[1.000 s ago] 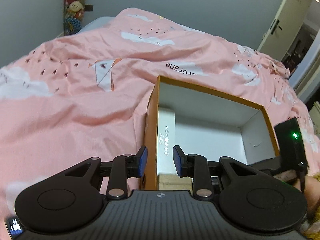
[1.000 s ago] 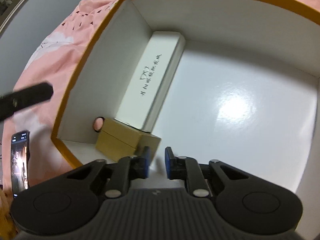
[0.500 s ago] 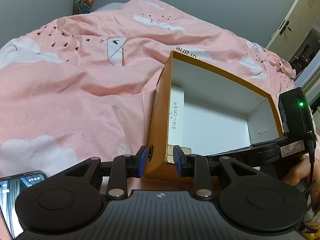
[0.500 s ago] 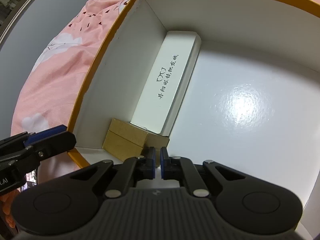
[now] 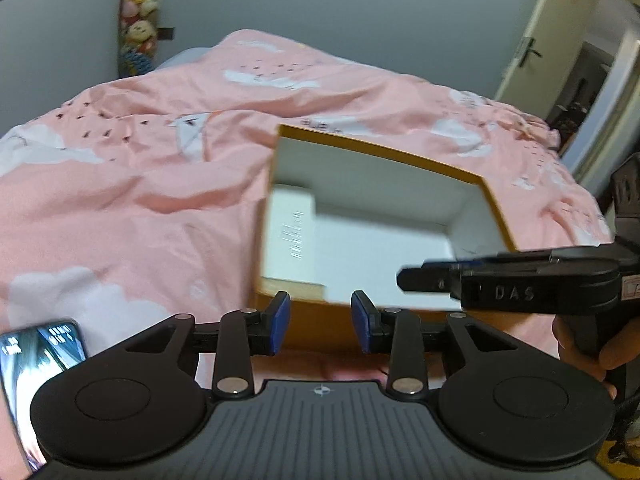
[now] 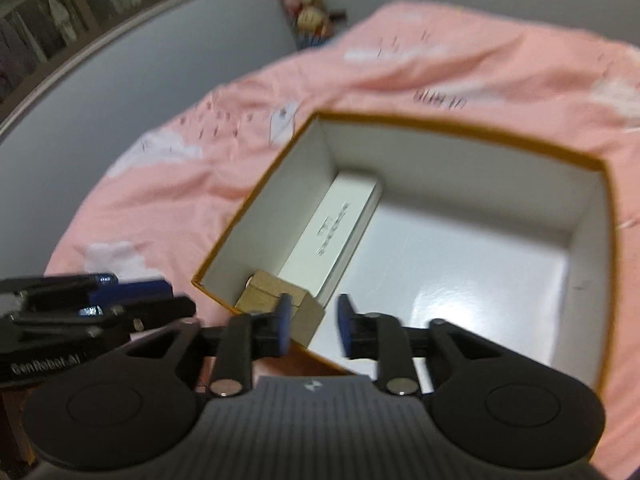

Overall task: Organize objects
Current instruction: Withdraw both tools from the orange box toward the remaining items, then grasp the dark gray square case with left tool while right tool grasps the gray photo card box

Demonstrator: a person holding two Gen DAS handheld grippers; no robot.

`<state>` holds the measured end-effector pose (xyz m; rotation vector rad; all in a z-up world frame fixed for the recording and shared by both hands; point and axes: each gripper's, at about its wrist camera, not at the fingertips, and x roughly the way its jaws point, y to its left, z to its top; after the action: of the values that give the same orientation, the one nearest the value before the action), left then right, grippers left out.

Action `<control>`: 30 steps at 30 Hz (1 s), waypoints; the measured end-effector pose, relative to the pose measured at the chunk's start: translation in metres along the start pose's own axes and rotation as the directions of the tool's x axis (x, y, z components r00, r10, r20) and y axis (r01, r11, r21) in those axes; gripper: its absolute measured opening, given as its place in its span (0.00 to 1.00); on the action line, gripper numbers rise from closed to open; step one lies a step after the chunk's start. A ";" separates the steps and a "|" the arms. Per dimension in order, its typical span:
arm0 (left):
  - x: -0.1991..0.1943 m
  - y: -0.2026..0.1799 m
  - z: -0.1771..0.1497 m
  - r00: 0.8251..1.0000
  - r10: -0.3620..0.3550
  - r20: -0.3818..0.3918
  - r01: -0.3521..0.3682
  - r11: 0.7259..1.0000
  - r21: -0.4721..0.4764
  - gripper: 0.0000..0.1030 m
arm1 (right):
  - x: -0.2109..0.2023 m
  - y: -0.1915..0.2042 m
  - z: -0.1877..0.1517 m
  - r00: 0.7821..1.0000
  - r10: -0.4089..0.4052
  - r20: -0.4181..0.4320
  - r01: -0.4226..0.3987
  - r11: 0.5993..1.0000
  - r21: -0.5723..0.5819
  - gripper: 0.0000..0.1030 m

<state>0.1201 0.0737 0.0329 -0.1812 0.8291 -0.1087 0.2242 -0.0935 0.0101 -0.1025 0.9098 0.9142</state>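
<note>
An orange box (image 5: 380, 151) with a white inside lies open on the pink duvet. Along its left wall rests a long white carton (image 6: 332, 232) with a small brown carton (image 6: 272, 300) at its near end. My left gripper (image 5: 320, 322) hovers just short of the box's near wall; its jaws are opening and the pads touch nothing. My right gripper (image 6: 315, 322) hangs above the box's near rim, jaws opening, nothing between them. The right gripper (image 5: 440, 280) also shows from the side over the box. The left gripper (image 6: 120, 300) shows beside the box's left corner.
The pink duvet (image 5: 140, 200) with white clouds covers the bed all around the box. A phone with a lit screen (image 5: 36, 360) lies at the near left. Plush toys (image 5: 138, 12) hang on the far wall. A door (image 5: 556, 40) stands at the right.
My left gripper drew back from the box's near corner and its jaws widened. My right gripper rose up out of the box and back, and its shut jaws parted.
</note>
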 end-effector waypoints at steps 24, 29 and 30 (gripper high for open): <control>0.017 -0.009 -0.084 0.959 -0.205 -0.195 0.164 0.964 -0.208 0.71 | -0.062 -0.002 -0.134 0.981 -0.185 0.065 0.184 0.983 0.013 0.66; 0.026 0.001 -0.092 0.948 -0.226 -0.223 0.151 0.939 -0.309 0.74 | -0.054 -0.004 -0.141 0.984 -0.173 0.032 0.172 0.985 0.032 0.51; 0.029 0.002 -0.092 0.945 -0.232 -0.231 0.152 0.936 -0.318 0.74 | -0.052 -0.005 -0.141 0.985 -0.172 0.022 0.171 0.985 0.036 0.47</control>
<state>0.0714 0.0600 -0.0494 -0.5431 1.0933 -0.1975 0.1234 -0.1914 -0.0440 -0.1383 0.8783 0.7383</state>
